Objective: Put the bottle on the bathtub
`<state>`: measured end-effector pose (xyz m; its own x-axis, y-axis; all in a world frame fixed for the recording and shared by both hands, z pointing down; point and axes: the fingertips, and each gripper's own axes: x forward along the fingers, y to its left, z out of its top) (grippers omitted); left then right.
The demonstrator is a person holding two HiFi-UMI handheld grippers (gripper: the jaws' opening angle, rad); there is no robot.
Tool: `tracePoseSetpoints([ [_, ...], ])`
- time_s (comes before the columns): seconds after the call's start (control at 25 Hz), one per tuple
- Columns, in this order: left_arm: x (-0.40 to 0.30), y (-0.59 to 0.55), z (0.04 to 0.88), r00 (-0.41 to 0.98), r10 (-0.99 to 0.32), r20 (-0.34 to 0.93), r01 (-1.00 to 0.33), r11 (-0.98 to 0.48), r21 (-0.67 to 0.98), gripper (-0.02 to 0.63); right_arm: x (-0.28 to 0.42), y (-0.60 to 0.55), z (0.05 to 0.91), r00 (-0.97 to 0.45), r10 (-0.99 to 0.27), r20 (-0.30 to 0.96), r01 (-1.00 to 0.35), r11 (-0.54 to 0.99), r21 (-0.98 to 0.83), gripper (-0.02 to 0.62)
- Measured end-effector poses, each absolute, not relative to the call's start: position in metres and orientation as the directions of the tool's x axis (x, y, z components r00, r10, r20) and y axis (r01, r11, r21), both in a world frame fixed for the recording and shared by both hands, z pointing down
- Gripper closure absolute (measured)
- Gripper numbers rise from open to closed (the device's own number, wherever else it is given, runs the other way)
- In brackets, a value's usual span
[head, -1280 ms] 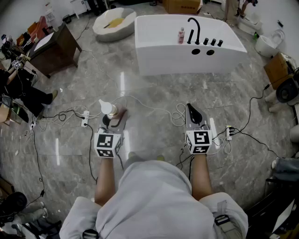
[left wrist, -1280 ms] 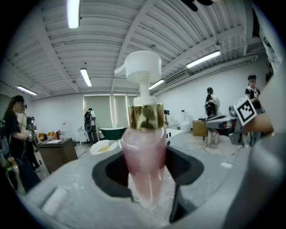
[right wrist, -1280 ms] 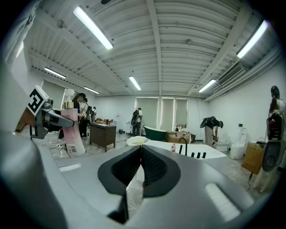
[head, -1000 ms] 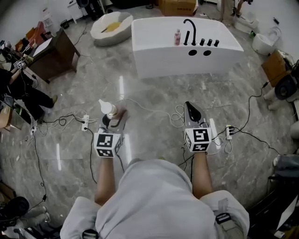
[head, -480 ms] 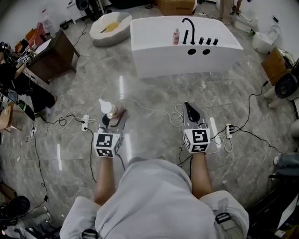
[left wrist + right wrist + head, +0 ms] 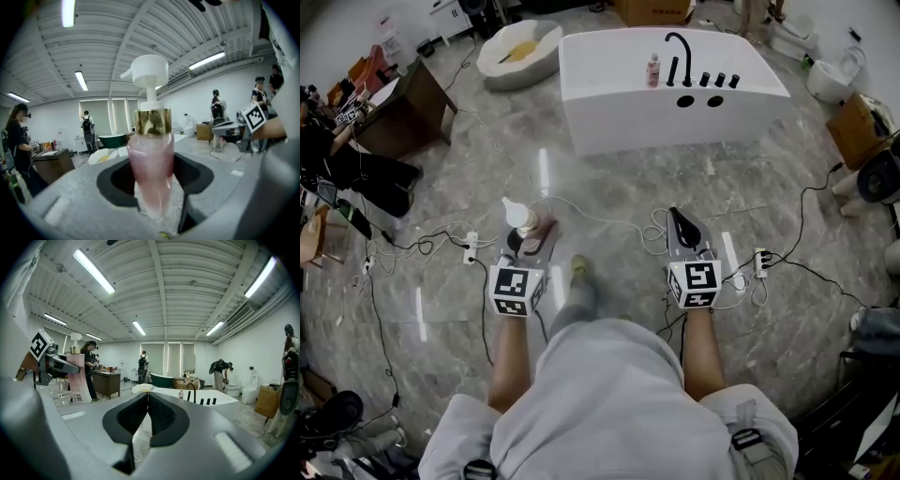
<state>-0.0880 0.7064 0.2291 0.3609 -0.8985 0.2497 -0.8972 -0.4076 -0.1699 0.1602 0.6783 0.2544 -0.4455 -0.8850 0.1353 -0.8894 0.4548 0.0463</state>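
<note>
Evidently the left gripper (image 6: 532, 242) has its fingers (image 6: 116, 186) clamped on the lower body of a pink translucent pump bottle (image 6: 151, 173), which stands upright between them. A gold collar (image 6: 153, 123) and a white pump head (image 6: 149, 72) rise above the grip. The right gripper (image 6: 147, 401) carries nothing; its fingers (image 6: 126, 423) are pressed together at the tips. Both grippers are held out over the grey marble floor (image 6: 609, 178), side by side and apart. The white rectangular bathtub (image 6: 619, 66) lies well ahead of them, so the held bottle is far from it. On the tub's flat deck stand a black curved faucet (image 6: 680, 56) and, just beside it, a small pink bottle (image 6: 653, 70).
</note>
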Motion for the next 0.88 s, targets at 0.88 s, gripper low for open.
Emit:
tracePoseSetpoints([
  [0.88, -0.191, 0.409, 0.249, 0.430, -0.857, 0.284, -0.872, -0.476, -0.117, 0.379, 0.056, 0.397, 0.259, -0.389, -0.898, 0.204, -0.907, 0.412, 0.084, 0.592],
])
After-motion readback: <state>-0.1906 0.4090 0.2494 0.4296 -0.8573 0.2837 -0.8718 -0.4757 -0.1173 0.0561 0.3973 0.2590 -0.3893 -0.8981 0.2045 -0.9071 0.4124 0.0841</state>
